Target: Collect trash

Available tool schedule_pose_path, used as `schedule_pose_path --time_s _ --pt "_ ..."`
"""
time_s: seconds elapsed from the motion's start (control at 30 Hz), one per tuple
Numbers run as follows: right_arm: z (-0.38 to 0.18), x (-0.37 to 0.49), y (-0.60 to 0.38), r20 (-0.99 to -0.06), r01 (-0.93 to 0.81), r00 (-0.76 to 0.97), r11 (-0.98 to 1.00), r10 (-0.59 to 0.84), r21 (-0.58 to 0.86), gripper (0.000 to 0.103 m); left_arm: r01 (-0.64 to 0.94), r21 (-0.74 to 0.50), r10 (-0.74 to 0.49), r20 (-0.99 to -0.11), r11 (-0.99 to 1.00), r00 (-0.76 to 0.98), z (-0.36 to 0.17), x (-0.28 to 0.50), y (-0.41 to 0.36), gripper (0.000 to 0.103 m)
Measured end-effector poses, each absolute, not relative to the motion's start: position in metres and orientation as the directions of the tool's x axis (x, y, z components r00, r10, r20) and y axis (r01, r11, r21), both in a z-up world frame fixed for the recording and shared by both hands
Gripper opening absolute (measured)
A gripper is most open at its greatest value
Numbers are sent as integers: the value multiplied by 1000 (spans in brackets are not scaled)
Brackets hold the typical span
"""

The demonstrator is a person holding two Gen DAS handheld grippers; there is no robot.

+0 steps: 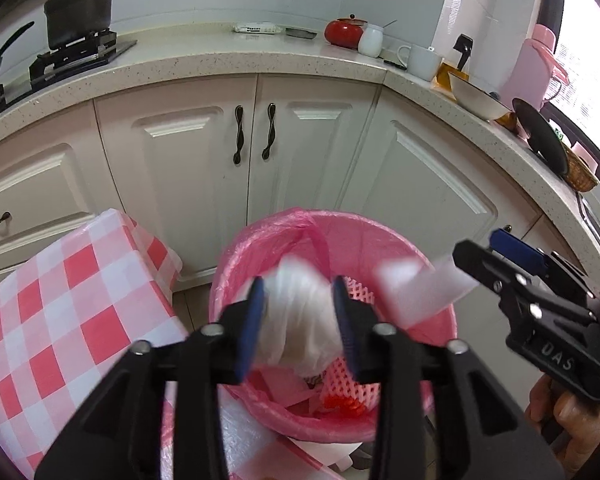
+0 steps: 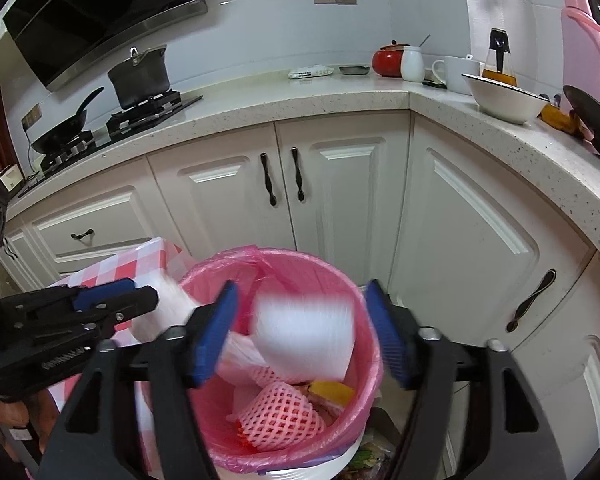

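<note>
the left tongs (image 1: 300, 312) and the right tongs (image 2: 304, 332), its body lettered "das", stand apart over the pink-lined bin (image 2: 364, 320), each with blurred white trash (image 1: 300, 320) loose between its pads above the bin.

Both fisheye views look forward and steeply down along their own fingers, close above the pink bin (image 1: 384, 240) (image 2: 340, 276) at lower centre. The left view sits slightly further left. Both share the cabinet doors (image 1: 256, 132) (image 2: 284, 176) and tabletop (image 1: 220, 62) (image 2: 300, 98) across the upper frame.
</note>
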State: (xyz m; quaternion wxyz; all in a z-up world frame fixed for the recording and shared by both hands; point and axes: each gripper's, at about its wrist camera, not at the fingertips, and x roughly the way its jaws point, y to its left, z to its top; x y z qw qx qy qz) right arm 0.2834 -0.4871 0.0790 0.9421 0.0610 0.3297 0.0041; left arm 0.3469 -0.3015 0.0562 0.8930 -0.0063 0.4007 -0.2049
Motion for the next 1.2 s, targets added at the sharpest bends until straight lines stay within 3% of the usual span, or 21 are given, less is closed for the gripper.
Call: schedule_pose_path --time_s 0.13,0.23,0.3,0.4,0.73,1.2 --pt "75 284 -488 -632 38 773 991 50 125 75 349 -187 -372 -707 918 601 59 347 -292 48" --pt "73 280 -488 -642 44 765 990 51 130 78 350 -195 -379 -703 916 602 62 340 -285 64" --pt "71 274 -489 -652 49 757 990 49 132 85 357 -197 -386 -699 913 602 65 332 -281 76" --pt "72 259 -490 -652 60 757 990 37 126 85 367 -214 -404 -702 905 587 66 319 -276 82" --pt "70 200 -486 -658 71 752 986 45 148 85 409 -192 -420 -687 892 593 66 258 -261 94" --pt "46 170 -460 -683 53 728 990 51 131 85 417 -187 -421 -691 889 588 49 225 -243 94"
